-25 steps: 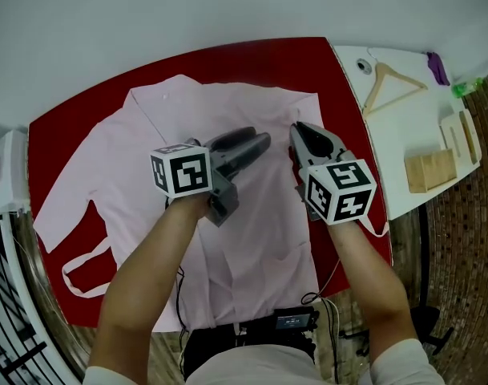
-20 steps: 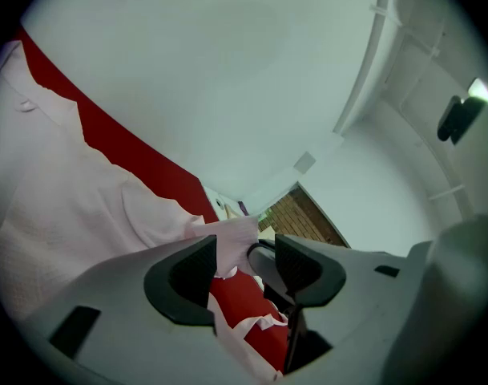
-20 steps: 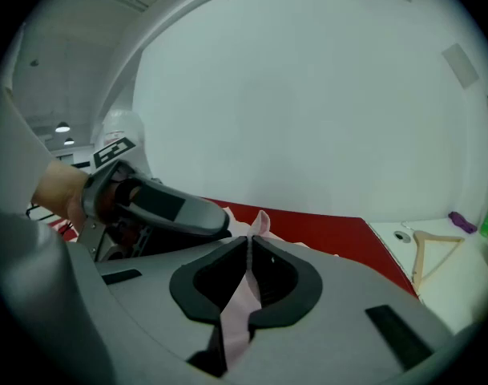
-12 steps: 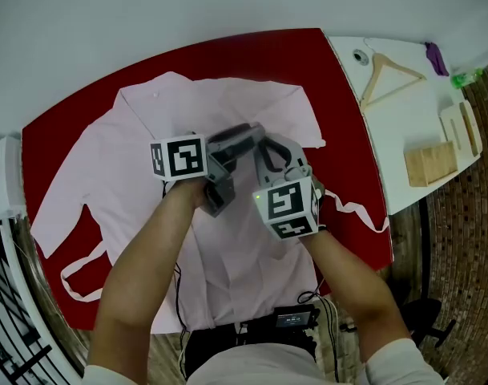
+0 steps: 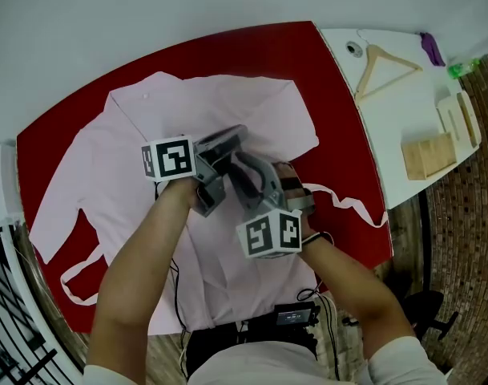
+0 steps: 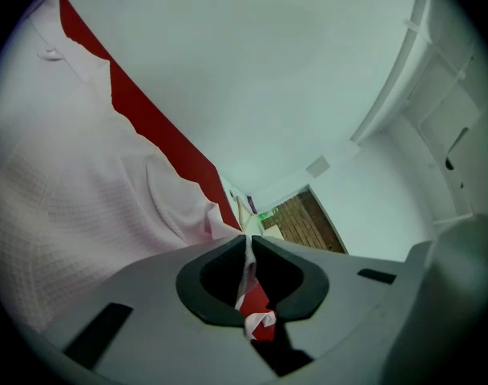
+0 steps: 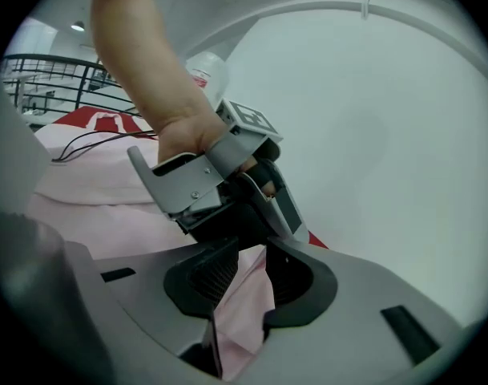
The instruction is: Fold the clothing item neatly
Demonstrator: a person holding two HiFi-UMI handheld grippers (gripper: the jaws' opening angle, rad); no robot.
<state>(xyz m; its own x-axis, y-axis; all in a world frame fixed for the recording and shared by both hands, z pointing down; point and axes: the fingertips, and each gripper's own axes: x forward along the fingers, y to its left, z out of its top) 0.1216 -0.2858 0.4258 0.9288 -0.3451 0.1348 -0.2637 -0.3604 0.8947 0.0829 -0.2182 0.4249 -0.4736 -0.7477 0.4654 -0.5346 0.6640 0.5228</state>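
Pink garment [image 5: 131, 131]: right edge now inward

Bare workroom: white wall [image 5: 187, 6], red table [image 5: 252, 53], brick floor [image 5: 468, 207].

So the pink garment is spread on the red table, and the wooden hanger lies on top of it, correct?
No. The wooden hanger lies on the white side table, apart from the pink garment, which is spread on the red table. The head view shows this.
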